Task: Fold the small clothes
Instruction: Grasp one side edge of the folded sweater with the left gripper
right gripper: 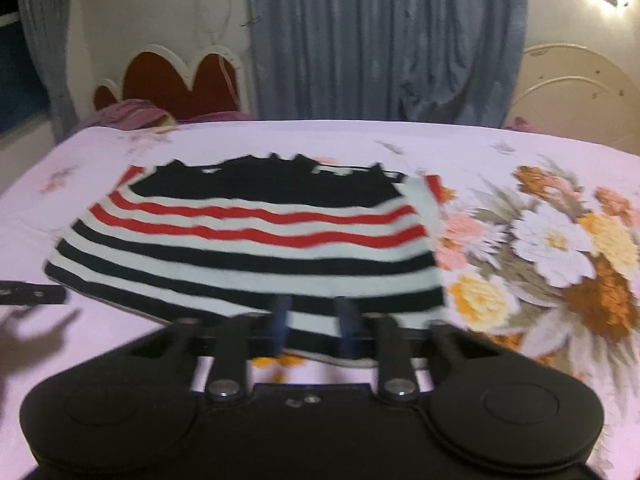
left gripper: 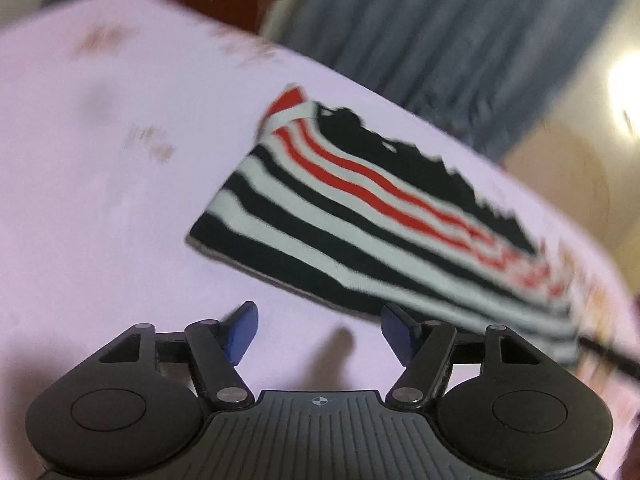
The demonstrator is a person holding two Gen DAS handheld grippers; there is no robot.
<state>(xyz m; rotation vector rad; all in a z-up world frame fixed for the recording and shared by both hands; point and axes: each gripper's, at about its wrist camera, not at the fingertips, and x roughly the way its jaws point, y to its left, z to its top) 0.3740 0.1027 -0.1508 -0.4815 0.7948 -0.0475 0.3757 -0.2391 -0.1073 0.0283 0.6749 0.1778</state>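
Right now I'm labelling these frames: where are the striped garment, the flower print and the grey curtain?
striped garment [right gripper: 248, 256]: right wrist view, middle white stripe.
flower print [right gripper: 552, 236]: right wrist view, large white bloom.
grey curtain [right gripper: 380, 40]: right wrist view, central folds.

Motion blur smeared the far right end of the black, white and red striped knitted garment [left gripper: 360, 216] in the left wrist view. In the right wrist view the right gripper's blue fingers [right gripper: 282, 320] were blurred and covered the garment's near hem, so contact could not be told. The pale pink floral bedsheet [right gripper: 540, 240] ran off the frame's right edge.
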